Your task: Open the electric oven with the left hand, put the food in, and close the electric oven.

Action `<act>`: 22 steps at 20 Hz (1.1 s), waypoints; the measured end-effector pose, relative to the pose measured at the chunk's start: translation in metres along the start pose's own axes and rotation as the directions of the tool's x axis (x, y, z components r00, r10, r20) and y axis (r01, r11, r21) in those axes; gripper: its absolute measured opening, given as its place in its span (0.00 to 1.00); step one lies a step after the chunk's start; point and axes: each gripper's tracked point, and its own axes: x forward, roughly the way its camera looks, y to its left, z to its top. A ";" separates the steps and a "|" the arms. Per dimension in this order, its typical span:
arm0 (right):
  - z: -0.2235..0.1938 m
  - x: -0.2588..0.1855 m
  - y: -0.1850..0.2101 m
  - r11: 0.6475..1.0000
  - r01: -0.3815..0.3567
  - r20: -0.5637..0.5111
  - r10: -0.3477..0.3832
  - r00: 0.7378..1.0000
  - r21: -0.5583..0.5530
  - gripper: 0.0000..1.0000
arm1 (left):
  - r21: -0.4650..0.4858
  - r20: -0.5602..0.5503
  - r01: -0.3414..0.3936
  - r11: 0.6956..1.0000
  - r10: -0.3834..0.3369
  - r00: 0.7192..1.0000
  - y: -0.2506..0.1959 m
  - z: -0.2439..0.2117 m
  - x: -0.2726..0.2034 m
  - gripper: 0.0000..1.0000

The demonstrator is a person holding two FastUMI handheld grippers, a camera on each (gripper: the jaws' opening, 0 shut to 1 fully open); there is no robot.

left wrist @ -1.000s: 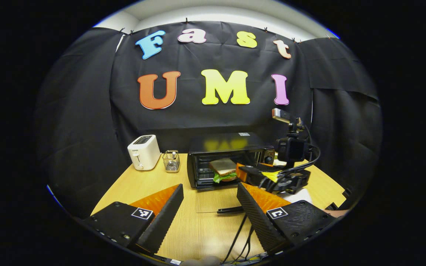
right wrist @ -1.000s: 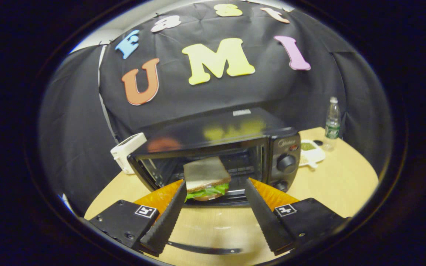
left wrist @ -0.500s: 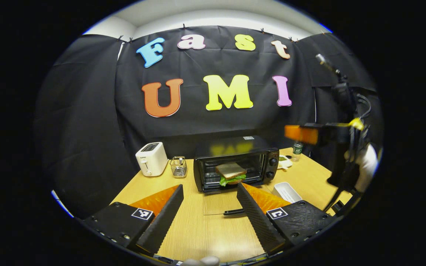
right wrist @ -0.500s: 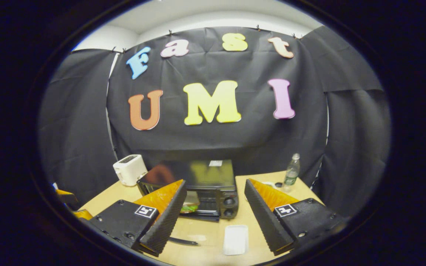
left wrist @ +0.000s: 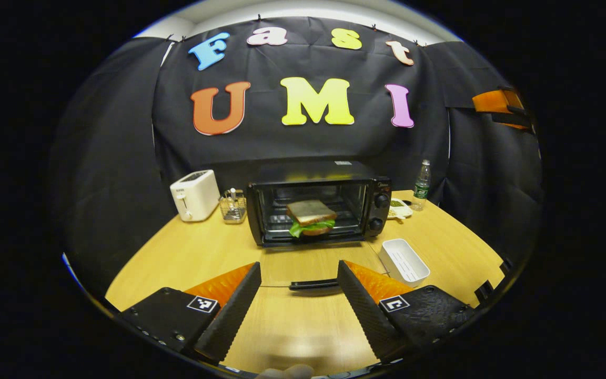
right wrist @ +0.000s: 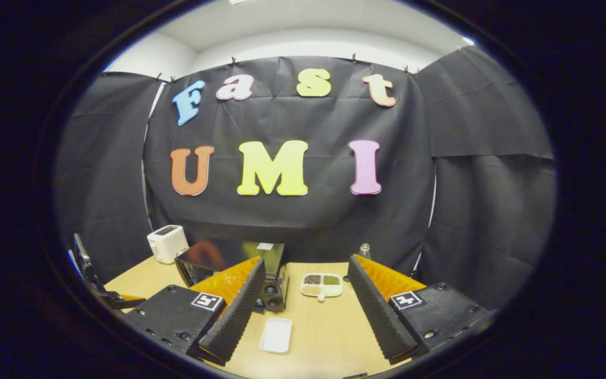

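The black electric oven stands at the middle of the table with its glass door folded down flat, and the door's handle lies just beyond my left gripper's tips. A sandwich with green lettuce rests on the rack inside. My left gripper is open and empty, low over the table in front of the door. My right gripper is open and empty too, held high and back. In its view the oven sits partly behind one finger. The right gripper also shows at the upper right of the left gripper view.
An empty white tray lies right of the open door. A white toaster and a small wire basket stand left of the oven. A water bottle and a sectioned dish sit at the back right of the wooden table.
My right gripper drew out of the oven, leaving the sandwich on the rack, and rose up and back to the right. My left gripper came nearer the door handle.
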 end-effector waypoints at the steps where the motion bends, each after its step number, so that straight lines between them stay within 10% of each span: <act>1: -0.003 -0.002 -0.007 1.000 0.004 -0.007 -0.004 1.000 0.000 0.97 | 0.003 -0.015 0.002 1.000 -0.002 1.000 -0.006 -0.009 0.009 0.96; 22: -0.039 0.011 -0.063 1.000 0.020 -0.116 -0.021 0.993 -0.018 0.97 | 0.005 -0.168 -0.011 1.000 0.012 0.986 -0.042 -0.103 0.098 0.95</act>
